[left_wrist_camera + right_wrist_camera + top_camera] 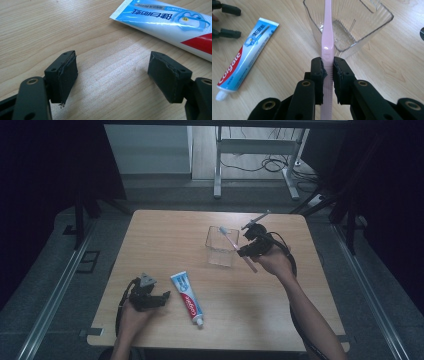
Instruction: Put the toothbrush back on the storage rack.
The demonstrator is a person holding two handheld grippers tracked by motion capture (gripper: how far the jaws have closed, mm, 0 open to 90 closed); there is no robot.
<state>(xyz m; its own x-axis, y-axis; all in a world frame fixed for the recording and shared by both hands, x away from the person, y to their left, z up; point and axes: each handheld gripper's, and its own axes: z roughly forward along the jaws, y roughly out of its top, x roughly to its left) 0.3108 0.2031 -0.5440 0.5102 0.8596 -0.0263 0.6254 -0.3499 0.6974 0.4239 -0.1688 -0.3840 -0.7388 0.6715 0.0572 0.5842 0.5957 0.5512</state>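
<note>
A pink toothbrush [327, 37] is clamped between the pads of my right gripper [328, 71], which is shut on its handle. In the high view the right gripper [248, 245] holds the toothbrush [231, 239] slanted, its head over the clear square plastic cup [221, 247]. In the right gripper view the cup [372, 27] stands upright just beyond the jaws. A blue, white and red toothpaste tube [188, 298] lies flat at the table's front middle. My left gripper [161, 299] rests open near the tube [172, 21], with bare wood between its jaws [112, 75].
The wooden table [165, 235] carries just these items. Black frame rails run along both sides, and a metal stand [257, 165] with cables is on the floor beyond the far edge. The left gripper [227, 21] also appears at the upper left of the right gripper view.
</note>
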